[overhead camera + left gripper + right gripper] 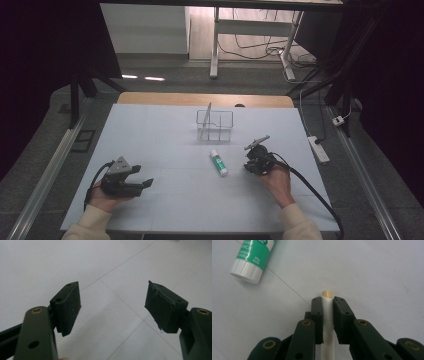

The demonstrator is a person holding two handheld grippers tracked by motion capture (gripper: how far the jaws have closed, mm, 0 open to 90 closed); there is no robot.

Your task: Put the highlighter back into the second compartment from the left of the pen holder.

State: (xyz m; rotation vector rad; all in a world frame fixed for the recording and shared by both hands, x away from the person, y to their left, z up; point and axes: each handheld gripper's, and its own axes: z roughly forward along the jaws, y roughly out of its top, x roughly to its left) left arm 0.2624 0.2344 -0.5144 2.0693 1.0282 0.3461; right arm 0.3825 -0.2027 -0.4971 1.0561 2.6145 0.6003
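A green and white glue stick (218,162) lies on the white table (150,130), just left of my right gripper (251,164). In the right gripper view the glue stick (253,257) sits at the upper left. There my right gripper (327,303) is shut on a thin white tube with a beige tip (327,294), which pokes out past the jaws. My left gripper (145,184) rests at the front left, held in a hand. Its jaws (113,302) stand open over bare table with nothing between them.
A small wire rack (215,125) stands at the back middle of the table. A power strip (318,148) lies on the floor off the right edge. Cables trail from both grippers toward the front.
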